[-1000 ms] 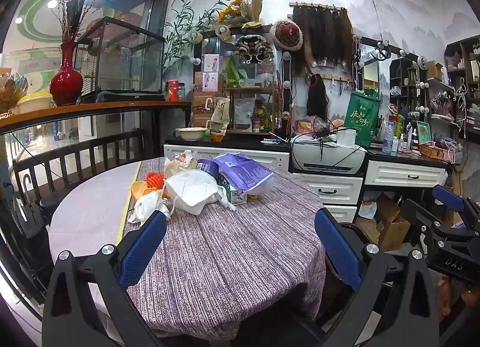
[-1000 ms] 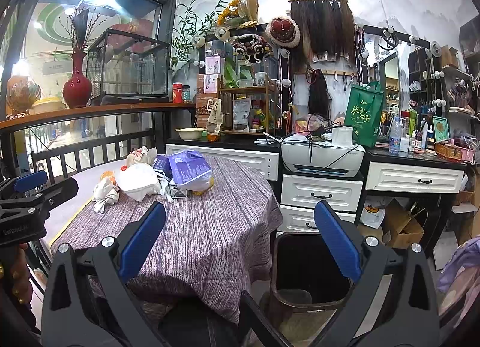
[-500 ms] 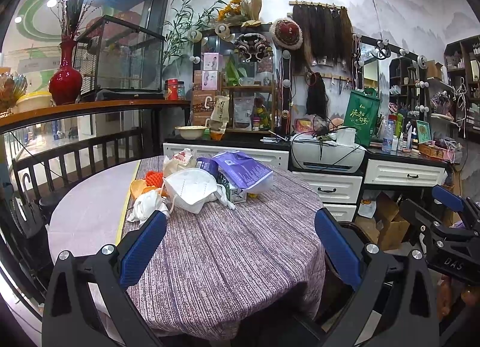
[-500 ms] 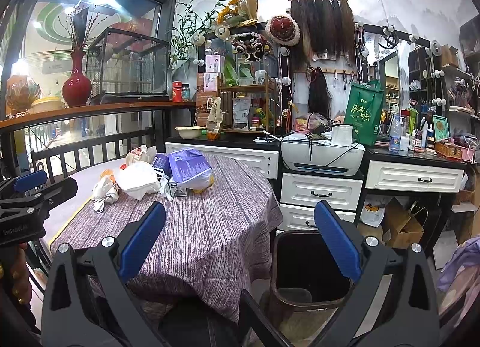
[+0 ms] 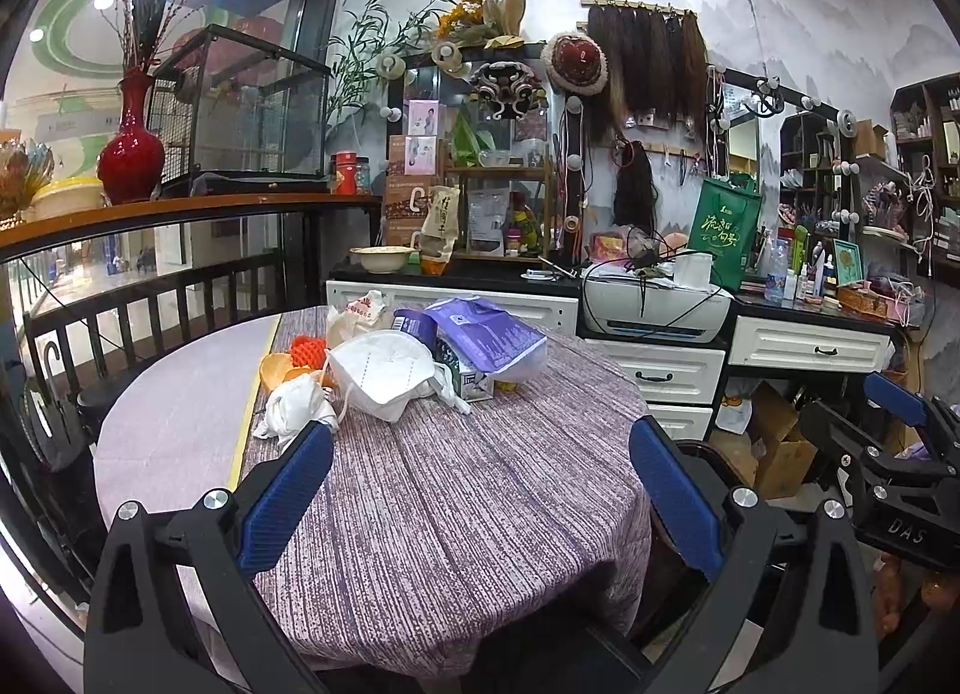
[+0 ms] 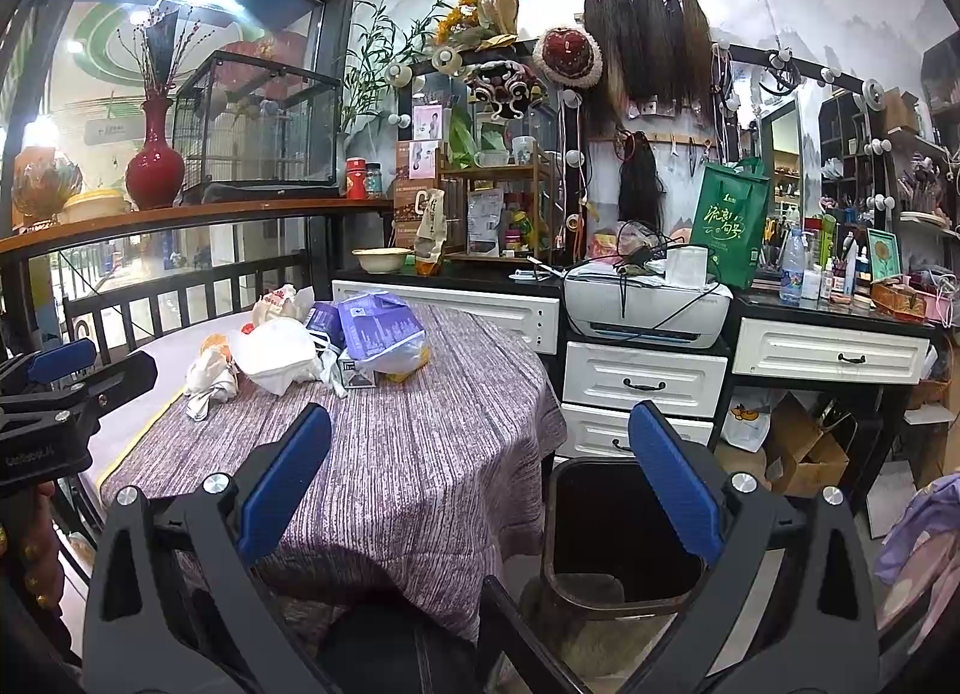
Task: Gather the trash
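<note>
A heap of trash lies at the far side of the round table [image 5: 456, 502]: a white face mask [image 5: 384, 373], a crumpled white tissue [image 5: 297, 406], a purple bag [image 5: 486, 334], a small carton [image 5: 474, 382], orange bits [image 5: 306, 349] and a white wrapper [image 5: 357, 313]. My left gripper [image 5: 480, 490] hovers open over the near cloth, well short of the heap. My right gripper [image 6: 480, 478] is open too, held off the table's right edge above a black bin [image 6: 624, 538] on the floor. The mask [image 6: 276, 355] and purple bag [image 6: 384, 334] show in the right wrist view.
White drawers [image 6: 642, 382] with a printer [image 6: 648, 304] stand behind the table. Cardboard boxes [image 6: 804, 448] sit on the floor to the right. A railing [image 5: 150, 310] with a red vase [image 5: 131, 154] runs on the left. Each gripper shows at the edge of the other's view.
</note>
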Action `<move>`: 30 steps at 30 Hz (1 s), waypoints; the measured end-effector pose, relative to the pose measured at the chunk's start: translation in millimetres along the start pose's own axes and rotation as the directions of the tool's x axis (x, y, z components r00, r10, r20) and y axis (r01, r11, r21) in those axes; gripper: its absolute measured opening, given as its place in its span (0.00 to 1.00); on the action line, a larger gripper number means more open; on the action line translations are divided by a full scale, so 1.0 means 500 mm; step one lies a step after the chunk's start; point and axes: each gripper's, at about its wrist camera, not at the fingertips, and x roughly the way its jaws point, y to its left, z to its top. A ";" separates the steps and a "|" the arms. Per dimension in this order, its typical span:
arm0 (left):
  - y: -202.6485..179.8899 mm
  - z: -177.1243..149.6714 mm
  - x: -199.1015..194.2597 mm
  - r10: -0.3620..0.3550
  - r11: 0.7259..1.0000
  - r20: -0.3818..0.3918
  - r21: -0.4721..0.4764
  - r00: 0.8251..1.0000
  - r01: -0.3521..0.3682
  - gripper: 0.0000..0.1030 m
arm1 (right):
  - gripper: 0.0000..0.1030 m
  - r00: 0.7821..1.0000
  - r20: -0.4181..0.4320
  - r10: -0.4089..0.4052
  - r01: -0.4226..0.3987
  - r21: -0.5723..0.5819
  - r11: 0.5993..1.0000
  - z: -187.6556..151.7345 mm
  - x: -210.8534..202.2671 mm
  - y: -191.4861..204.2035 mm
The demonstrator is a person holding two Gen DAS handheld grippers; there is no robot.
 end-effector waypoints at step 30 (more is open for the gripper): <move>0.305 0.005 0.240 -0.020 0.988 -0.395 -0.148 0.918 -0.042 0.91 | 0.95 0.917 -0.327 0.230 -0.309 -0.217 0.926 0.015 0.271 0.193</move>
